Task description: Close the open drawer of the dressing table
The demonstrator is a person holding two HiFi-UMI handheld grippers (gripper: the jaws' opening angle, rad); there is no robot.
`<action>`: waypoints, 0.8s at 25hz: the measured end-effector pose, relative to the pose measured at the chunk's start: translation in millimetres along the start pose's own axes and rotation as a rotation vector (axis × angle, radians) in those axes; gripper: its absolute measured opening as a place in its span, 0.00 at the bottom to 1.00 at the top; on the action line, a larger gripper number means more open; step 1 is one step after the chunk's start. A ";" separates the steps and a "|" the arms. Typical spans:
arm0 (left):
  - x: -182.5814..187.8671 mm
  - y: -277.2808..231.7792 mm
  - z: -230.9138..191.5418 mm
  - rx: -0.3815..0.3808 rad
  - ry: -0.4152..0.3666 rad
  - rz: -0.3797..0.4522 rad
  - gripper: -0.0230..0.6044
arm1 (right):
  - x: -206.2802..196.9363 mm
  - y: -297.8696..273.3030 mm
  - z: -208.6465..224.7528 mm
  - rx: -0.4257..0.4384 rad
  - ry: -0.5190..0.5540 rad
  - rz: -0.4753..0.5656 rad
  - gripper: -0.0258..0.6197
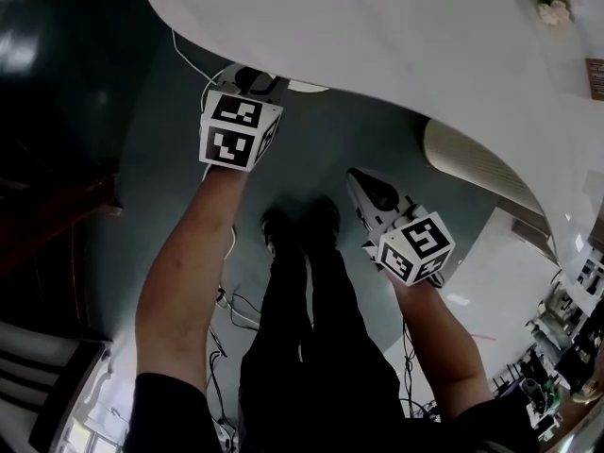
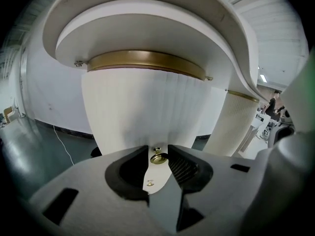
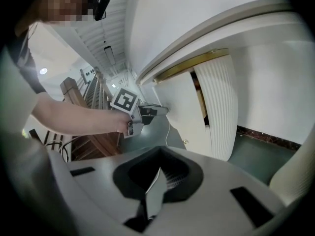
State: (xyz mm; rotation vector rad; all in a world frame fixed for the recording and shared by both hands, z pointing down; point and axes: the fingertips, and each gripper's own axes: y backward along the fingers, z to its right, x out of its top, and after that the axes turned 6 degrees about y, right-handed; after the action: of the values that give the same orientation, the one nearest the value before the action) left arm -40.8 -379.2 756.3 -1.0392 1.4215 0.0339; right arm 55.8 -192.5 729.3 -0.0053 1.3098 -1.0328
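The dressing table (image 1: 377, 26) fills the top of the head view, its smooth matte white top ending in a sweeping curved edge. In the upper half of the left gripper view a brushed brass band (image 2: 147, 60) runs beneath that top. The drawer (image 3: 179, 112), centre of the right gripper view, has a tall bowed white front that stands out from the fluted pedestal (image 3: 221, 107). A dark gap (image 3: 199, 95) shows between them, so the drawer is not yet closed.

We judge this to be the approach. Our left gripper (image 2: 158, 149), bottom centre of its own view, has its jaws apart and empty, black ribbed pads (image 2: 184, 166) facing each other, and looks just short of the drawer front. Our right gripper (image 3: 159, 171), low in its view, has its jaws together on nothing and sits well off to the side. Through the left jaws we see the small domed brass knob (image 2: 158, 157), polished and round.

Next, we reckon, the left gripper must meet the front near the knob and push squarely until the gap is gone
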 end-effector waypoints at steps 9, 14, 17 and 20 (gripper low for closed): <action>11.9 -12.6 -2.8 0.024 0.021 0.086 0.24 | -10.3 5.8 -4.4 0.011 0.020 -0.026 0.05; 11.8 -12.5 -2.2 0.011 0.034 0.113 0.24 | -18.6 8.5 -3.1 -0.009 0.004 -0.026 0.05; 10.4 -7.0 0.5 0.023 0.022 0.112 0.21 | -17.5 7.6 -10.4 -0.006 0.001 -0.019 0.05; 11.0 3.0 0.0 0.050 0.067 0.123 0.20 | -15.1 8.1 -17.3 -0.001 0.003 -0.014 0.05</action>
State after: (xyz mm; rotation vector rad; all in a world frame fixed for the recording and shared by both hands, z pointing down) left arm -40.1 -383.5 745.8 -0.9183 1.5386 0.0526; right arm 48.7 -169.3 731.1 -0.0137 1.3146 -1.0450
